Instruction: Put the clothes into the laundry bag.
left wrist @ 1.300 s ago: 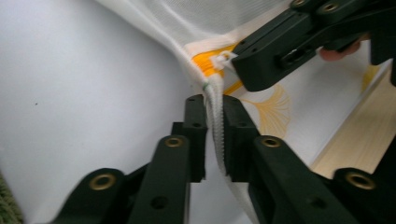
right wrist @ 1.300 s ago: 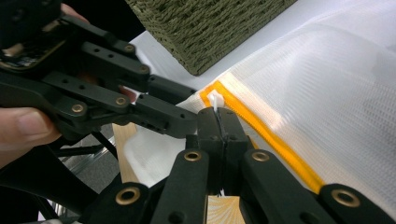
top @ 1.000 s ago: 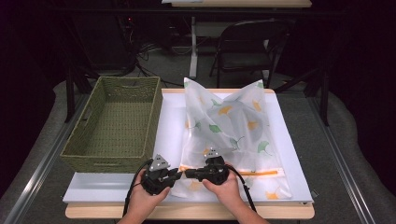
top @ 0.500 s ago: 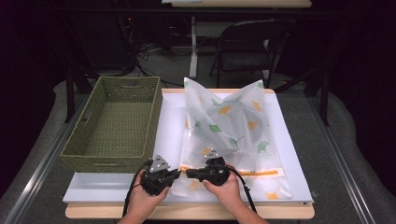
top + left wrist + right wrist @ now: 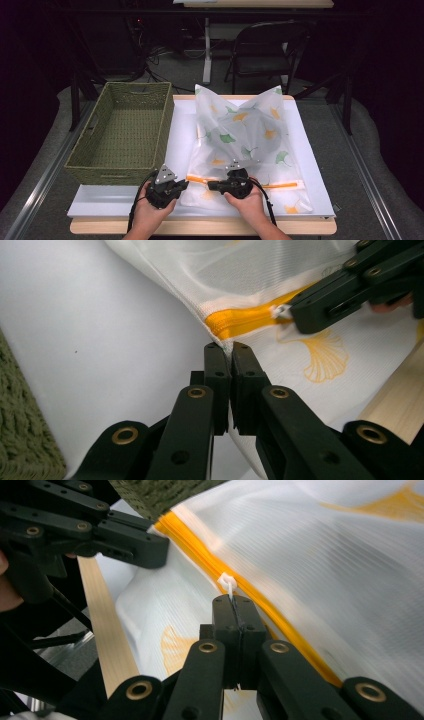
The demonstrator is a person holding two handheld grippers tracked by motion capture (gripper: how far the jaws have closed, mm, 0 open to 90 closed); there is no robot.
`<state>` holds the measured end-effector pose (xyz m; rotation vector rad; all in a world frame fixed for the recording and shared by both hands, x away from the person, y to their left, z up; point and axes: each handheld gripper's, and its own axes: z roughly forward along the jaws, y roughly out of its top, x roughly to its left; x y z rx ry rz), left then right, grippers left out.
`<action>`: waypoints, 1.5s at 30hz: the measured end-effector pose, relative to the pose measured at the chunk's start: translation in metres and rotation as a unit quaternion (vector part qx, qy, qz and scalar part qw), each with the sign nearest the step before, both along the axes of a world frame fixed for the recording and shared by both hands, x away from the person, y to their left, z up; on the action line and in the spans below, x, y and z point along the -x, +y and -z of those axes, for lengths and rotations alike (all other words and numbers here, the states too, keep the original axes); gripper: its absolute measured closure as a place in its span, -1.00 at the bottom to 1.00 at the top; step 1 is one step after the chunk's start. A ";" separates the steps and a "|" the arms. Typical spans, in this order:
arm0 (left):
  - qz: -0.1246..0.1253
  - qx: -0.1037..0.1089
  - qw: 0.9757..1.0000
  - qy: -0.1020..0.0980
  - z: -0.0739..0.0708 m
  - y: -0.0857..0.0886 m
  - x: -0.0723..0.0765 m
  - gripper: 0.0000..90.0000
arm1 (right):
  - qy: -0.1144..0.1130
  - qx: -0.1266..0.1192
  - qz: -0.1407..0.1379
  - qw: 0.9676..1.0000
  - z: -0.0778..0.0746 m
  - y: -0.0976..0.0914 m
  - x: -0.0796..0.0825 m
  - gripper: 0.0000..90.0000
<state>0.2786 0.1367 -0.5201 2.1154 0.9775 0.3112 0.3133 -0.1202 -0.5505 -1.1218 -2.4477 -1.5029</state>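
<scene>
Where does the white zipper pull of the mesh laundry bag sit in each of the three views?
High view: too small to make out; it lies by the right claw on the orange zipper.
Left gripper view: upper right, zipper pull at the right claw's tip.
Right gripper view: centre, zipper pull pinched just above the claw tip.
Shared landmark: the orange zipper.

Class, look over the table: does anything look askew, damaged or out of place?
Nothing looks damaged. The mesh laundry bag bulges unevenly, its far corners poking up, while the left gripper pinches its edge and the right gripper pinches the zipper pull.
</scene>
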 end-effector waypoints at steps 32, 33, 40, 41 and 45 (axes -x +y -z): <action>-0.008 -0.011 1.000 0.006 0.000 0.006 -0.009 0.94 | -0.025 -0.037 0.149 0.988 -0.031 -0.143 0.034 1.00; -0.006 -0.013 1.000 0.007 0.000 0.007 -0.009 0.94 | -0.024 -0.035 0.154 0.987 -0.030 -0.149 0.035 1.00; -0.008 -0.019 1.000 0.012 0.002 0.007 -0.010 0.94 | -0.023 -0.001 0.187 0.982 -0.025 -0.174 0.042 1.00; -0.009 -0.019 1.000 0.014 0.002 0.008 -0.009 0.94 | -0.024 -0.001 0.193 0.981 -0.025 -0.178 0.043 1.00; -0.010 -0.018 1.000 0.015 0.003 0.008 -0.009 0.94 | -0.025 0.011 0.213 0.977 -0.024 -0.191 0.046 1.00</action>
